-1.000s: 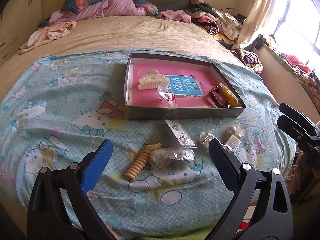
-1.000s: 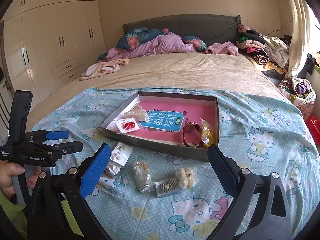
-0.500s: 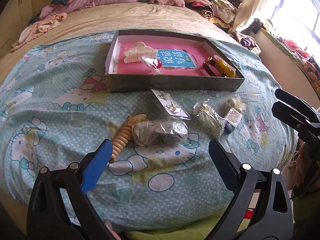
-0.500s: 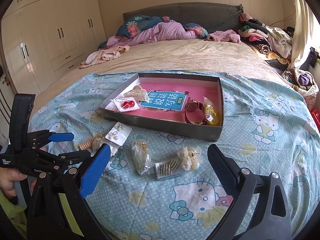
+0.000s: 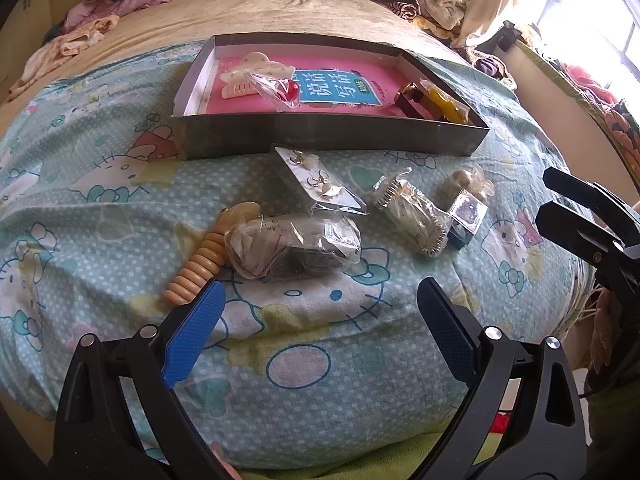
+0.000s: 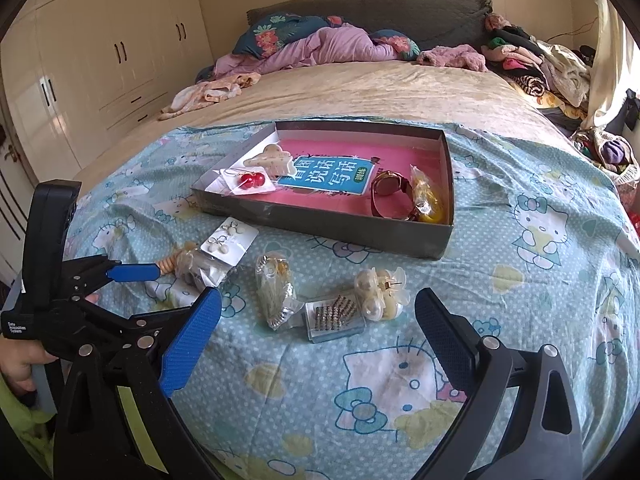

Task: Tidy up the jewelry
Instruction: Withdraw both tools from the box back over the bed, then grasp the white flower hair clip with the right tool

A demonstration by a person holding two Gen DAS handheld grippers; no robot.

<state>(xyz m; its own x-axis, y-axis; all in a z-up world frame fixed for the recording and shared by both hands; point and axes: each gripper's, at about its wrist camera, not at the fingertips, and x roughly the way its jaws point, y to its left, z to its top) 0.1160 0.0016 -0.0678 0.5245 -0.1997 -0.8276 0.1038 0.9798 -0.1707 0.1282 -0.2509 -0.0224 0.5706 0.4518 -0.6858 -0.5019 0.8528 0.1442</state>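
Bed [image 6: 380,92] carries a blue cartoon sheet [image 6: 540,280]. Box [image 6: 320,220] sits on the sheet, holding a cream clip [image 6: 270,158], red earrings [image 6: 253,179], a bangle [image 6: 390,192] and a yellow item (bagged). Outside, near its front wall: beaded bracelet [image 5: 198,268], bagged chain [image 5: 292,248], earring card [image 5: 324,184], comb [image 5: 412,216], pearl clip [image 6: 382,292]. Left tool [image 5: 320,336] spread wide, empty, above the bag. Right tool [image 6: 316,332] equally wide, empty

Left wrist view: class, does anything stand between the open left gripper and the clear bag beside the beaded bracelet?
Nothing visible: only bare sheet lies between the left gripper and the clear bag.
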